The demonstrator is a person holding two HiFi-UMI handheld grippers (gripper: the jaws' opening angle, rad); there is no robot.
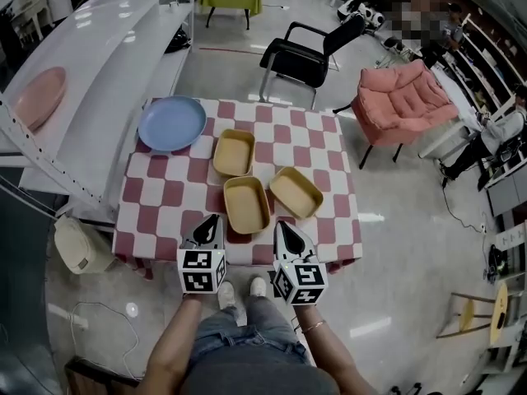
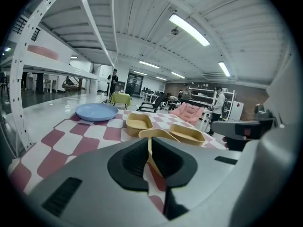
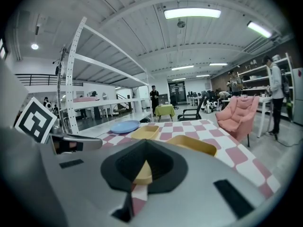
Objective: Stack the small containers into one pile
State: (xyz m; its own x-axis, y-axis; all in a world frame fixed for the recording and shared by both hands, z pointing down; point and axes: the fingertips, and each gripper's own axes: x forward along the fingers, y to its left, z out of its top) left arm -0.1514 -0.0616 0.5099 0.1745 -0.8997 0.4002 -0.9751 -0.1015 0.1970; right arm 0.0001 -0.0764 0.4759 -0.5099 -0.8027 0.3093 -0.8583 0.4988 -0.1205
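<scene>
Three shallow yellow containers lie apart on the red-and-white checked table (image 1: 165,196): a far one (image 1: 233,152), a near middle one (image 1: 247,204) and a right one (image 1: 296,192). None is stacked. My left gripper (image 1: 216,219) hovers at the table's near edge, just left of the middle container, jaws shut and empty. My right gripper (image 1: 281,225) sits beside it, near the right container's front corner, also shut and empty. In the left gripper view the middle container (image 2: 156,133) shows just past the shut gripper (image 2: 149,142). The right gripper view shows the right container (image 3: 191,144) ahead.
A blue plate (image 1: 171,123) rests on the table's far left corner. A white shelf rack (image 1: 90,72) with a pink plate (image 1: 37,97) runs along the left. Behind the table stand a black chair (image 1: 309,52) and a pink armchair (image 1: 403,101).
</scene>
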